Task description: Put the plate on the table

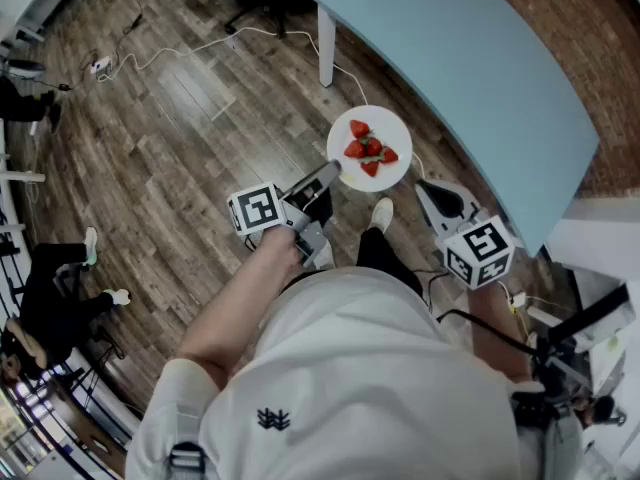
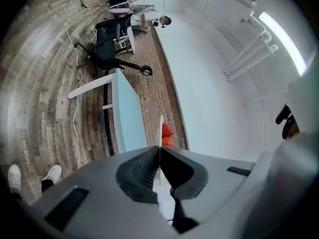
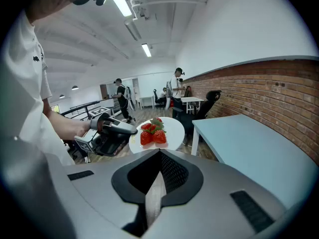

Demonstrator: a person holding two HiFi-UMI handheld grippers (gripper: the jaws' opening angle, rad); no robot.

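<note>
A white plate (image 1: 372, 133) carrying several strawberries (image 1: 368, 150) hangs in the air over the wood floor, just short of the light blue table (image 1: 470, 58). My left gripper (image 1: 333, 171) is shut on the plate's near rim. In the left gripper view the plate (image 2: 161, 126) shows edge-on between the closed jaws, with strawberries (image 2: 167, 131) beyond and the table (image 2: 127, 113) below. My right gripper (image 1: 425, 190) hangs to the plate's right, shut and holding nothing. The right gripper view shows its closed tips (image 3: 159, 156), the plate (image 3: 169, 128), the left gripper (image 3: 117, 128) and the table (image 3: 249, 148).
A white table leg (image 1: 326, 46) stands at the table's near corner. A cable (image 1: 180, 53) snakes over the floor. A black office chair (image 2: 107, 49) stands beyond the table. A person sits at the far left (image 1: 50, 298). My own shoe (image 1: 382, 213) is below the plate.
</note>
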